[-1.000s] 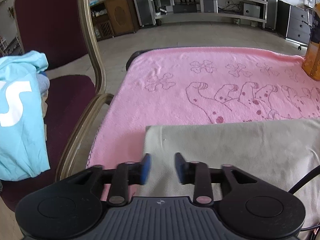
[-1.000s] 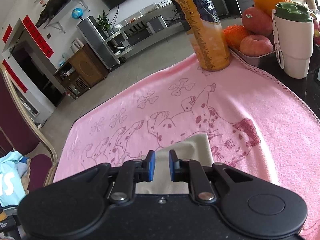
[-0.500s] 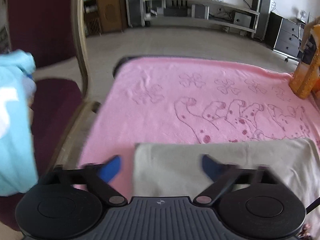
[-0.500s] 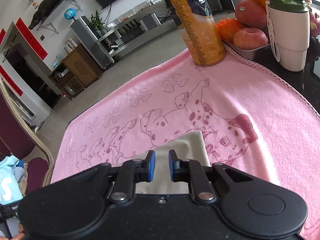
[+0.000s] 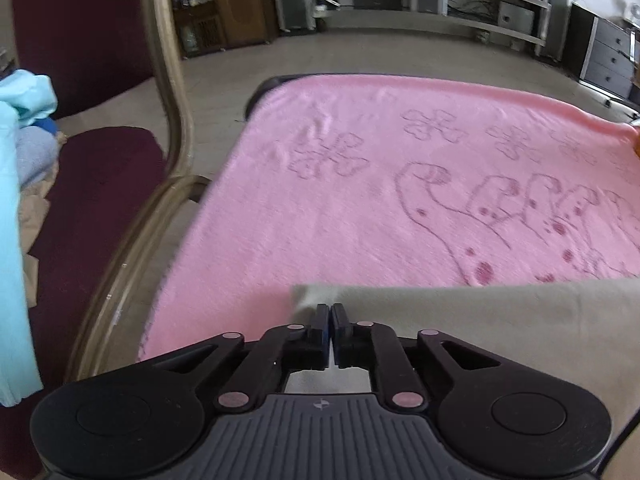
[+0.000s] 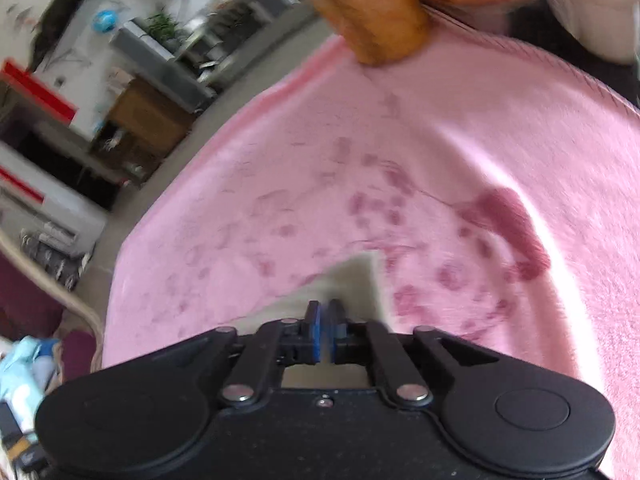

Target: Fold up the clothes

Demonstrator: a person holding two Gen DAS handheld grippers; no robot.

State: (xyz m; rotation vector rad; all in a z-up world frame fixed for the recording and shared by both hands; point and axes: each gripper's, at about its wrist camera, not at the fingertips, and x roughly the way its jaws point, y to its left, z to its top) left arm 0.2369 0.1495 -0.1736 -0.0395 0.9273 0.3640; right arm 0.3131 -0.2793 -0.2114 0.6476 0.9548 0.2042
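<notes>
Garment (image 5: 480, 320), beige, lies low in both frames on the pink towel (image 5: 400, 160). Left claw (image 5: 332, 314) is clenched on its corner, right claw (image 6: 324, 312) likewise. Thin bites may slip; bottle (image 6: 372, 20) risks being toppled.

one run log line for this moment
stage: fold grip | left gripper: shut on cloth | right gripper: shut on cloth | under: pink towel

pink blanket (image 5: 360, 208), maroon chair (image 5: 92, 176), orange bottle (image 6: 368, 12), wooden cabinet (image 5: 224, 8)
</notes>
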